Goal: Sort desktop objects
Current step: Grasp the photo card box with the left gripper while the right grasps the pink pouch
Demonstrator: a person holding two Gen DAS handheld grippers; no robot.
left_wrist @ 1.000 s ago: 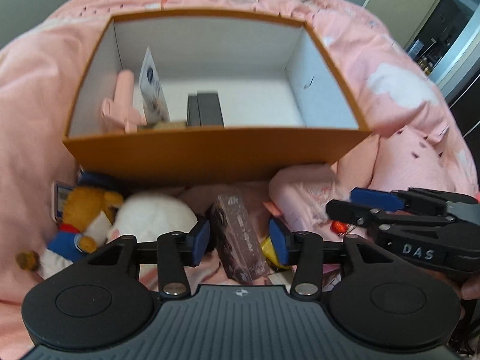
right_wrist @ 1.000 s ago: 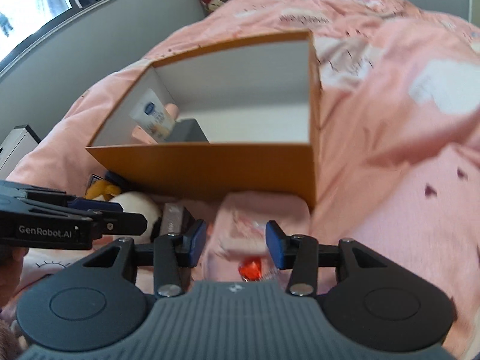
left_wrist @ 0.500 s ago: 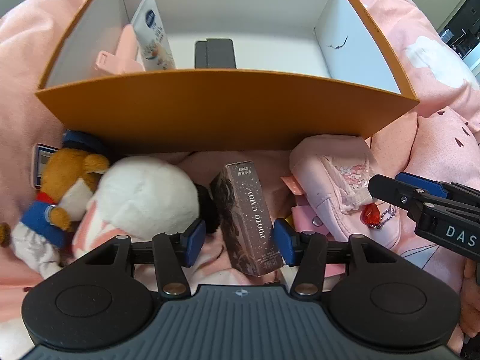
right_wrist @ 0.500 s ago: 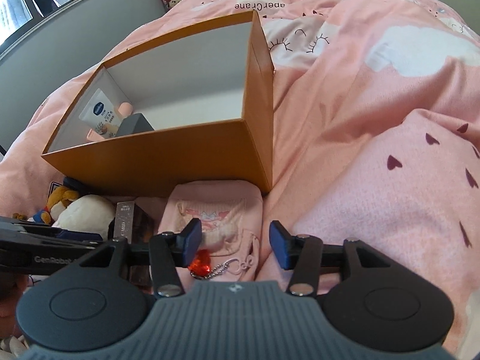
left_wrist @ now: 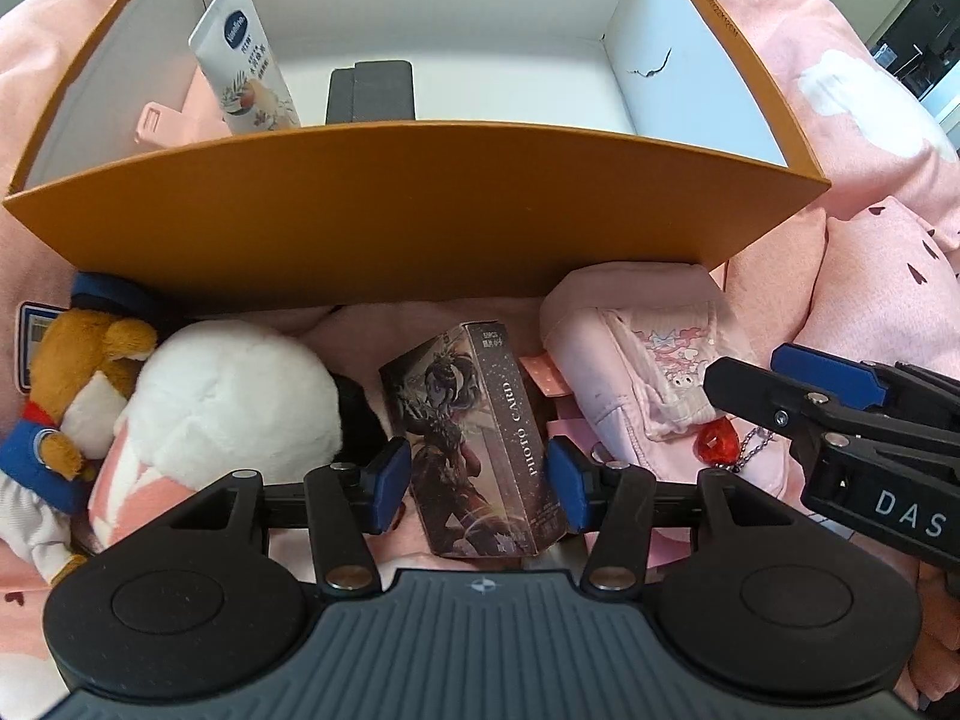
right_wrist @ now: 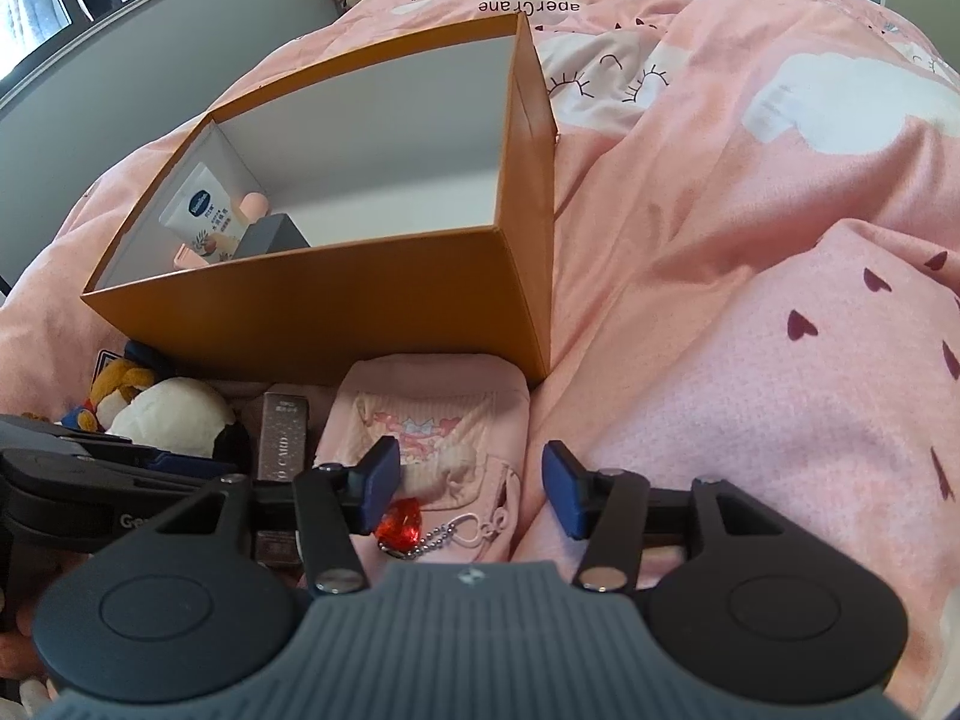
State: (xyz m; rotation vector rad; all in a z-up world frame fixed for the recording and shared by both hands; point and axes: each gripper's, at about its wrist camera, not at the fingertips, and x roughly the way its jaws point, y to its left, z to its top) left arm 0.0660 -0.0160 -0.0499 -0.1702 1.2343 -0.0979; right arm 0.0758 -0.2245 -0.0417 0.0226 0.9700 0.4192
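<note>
An orange box [left_wrist: 420,228] [right_wrist: 336,306] stands on a pink bedspread; inside it are a Vaseline tube [left_wrist: 246,72], a dark case [left_wrist: 371,90] and a pink clip [left_wrist: 153,123]. In front of it lie a dark photo-card box [left_wrist: 480,432] [right_wrist: 282,438], a pink pouch [left_wrist: 648,372] [right_wrist: 444,426] with a red gem charm [right_wrist: 401,525], a white plush [left_wrist: 234,402] and a brown plush [left_wrist: 66,384]. My left gripper [left_wrist: 479,483] is open with its fingers on either side of the card box. My right gripper [right_wrist: 469,489] is open over the pouch.
The rumpled pink bedspread [right_wrist: 750,300] rises in folds to the right of the box. A small blue-edged card [left_wrist: 30,336] lies at the far left by the brown plush. A grey wall and window [right_wrist: 90,6] are behind the bed.
Both grippers have moved forward and down toward the objects in front of the box. The left fingers now flank the card box; the right fingers sit over the pouch. Both stay open.
</note>
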